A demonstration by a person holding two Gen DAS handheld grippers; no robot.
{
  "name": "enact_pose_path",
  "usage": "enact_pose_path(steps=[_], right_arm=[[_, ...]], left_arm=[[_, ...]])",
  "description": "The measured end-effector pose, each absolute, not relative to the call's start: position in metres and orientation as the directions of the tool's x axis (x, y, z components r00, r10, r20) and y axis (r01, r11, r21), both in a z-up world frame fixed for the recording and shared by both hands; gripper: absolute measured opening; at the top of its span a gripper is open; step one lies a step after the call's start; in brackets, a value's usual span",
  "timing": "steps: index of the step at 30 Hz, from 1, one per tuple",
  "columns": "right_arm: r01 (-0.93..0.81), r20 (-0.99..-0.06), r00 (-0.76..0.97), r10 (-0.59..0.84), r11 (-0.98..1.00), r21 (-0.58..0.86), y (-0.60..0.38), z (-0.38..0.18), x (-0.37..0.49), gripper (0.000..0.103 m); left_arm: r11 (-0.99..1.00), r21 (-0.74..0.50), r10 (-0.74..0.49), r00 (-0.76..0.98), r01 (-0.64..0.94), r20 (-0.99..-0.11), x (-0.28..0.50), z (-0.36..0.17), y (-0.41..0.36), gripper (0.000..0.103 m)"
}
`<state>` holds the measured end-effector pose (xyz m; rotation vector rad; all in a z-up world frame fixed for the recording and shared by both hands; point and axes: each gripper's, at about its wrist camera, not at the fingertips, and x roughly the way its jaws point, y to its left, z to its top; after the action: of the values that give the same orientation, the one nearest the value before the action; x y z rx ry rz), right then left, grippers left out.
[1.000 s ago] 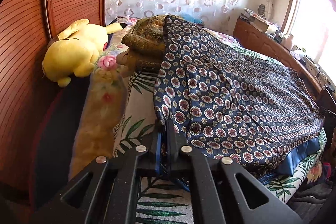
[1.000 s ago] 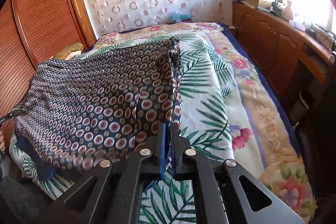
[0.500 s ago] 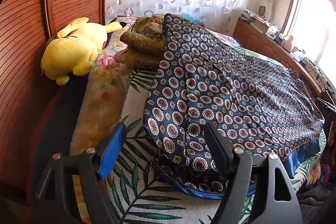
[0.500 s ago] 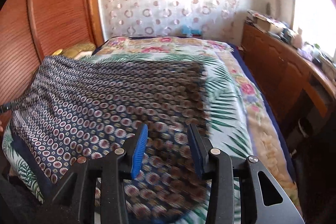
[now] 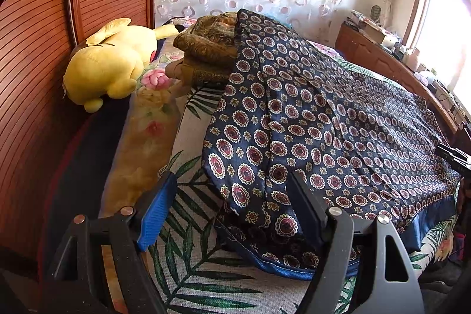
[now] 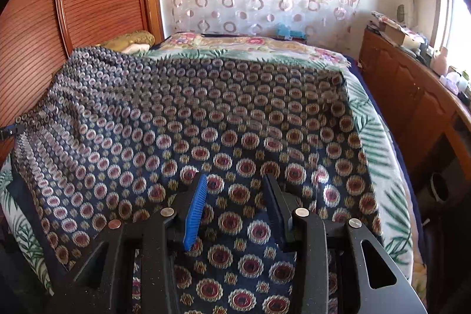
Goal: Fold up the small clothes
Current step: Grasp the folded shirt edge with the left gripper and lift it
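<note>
A navy cloth with red and gold medallions (image 5: 309,119) lies spread over the bed, its blue hem near the front edge. My left gripper (image 5: 232,181) stands open above the cloth's near left corner, with the corner lying loose between the fingers and no pad on it. In the right wrist view the same cloth (image 6: 206,122) covers most of the bed. My right gripper (image 6: 235,181) hovers open over its near part, nothing pinched. The far end of the cloth is draped over a gold-brown pillow (image 5: 212,49).
A yellow plush toy (image 5: 112,64) lies at the bed's left edge by the wooden wardrobe (image 5: 38,55). The palm-leaf bedspread (image 5: 194,278) shows around the cloth. A wooden sideboard (image 6: 412,84) with clutter runs along the right under the window.
Both grippers were shut on the cloth's corners and have opened, letting the cloth drop flat. The right gripper has moved over the cloth, which now lies wider across the bed.
</note>
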<state>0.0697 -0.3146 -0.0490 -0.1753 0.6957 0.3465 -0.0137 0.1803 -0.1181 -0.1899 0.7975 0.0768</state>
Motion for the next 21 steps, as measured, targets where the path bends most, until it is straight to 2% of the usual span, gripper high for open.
enact_pose_path(steps=[6,13,20,21], right_arm=[[-0.348,-0.635,0.735,0.237,0.936,-0.054,-0.314,-0.051,0.061,0.041],[-0.363,-0.662,0.706,0.252,0.931,-0.032,-0.314,-0.062,0.043,0.041],[-0.360,-0.639,0.731,0.237,0.930,-0.067,-0.317,-0.066,0.021,0.042],[-0.361,-0.638,0.731,0.241,0.930,-0.063,-0.317,-0.066,0.020,0.042]], left_arm=[[0.980,-0.141,-0.004,0.693,-0.140,-0.721,-0.015,-0.121,0.179,0.077],[0.983,-0.122,0.007,0.685,-0.140,-0.729,-0.025,-0.129,0.172,0.077],[0.977,-0.165,-0.025,0.705,-0.132,-0.709,-0.031,-0.126,0.169,0.077],[0.975,-0.179,-0.033,0.712,-0.131,-0.702,-0.032,-0.126,0.169,0.073]])
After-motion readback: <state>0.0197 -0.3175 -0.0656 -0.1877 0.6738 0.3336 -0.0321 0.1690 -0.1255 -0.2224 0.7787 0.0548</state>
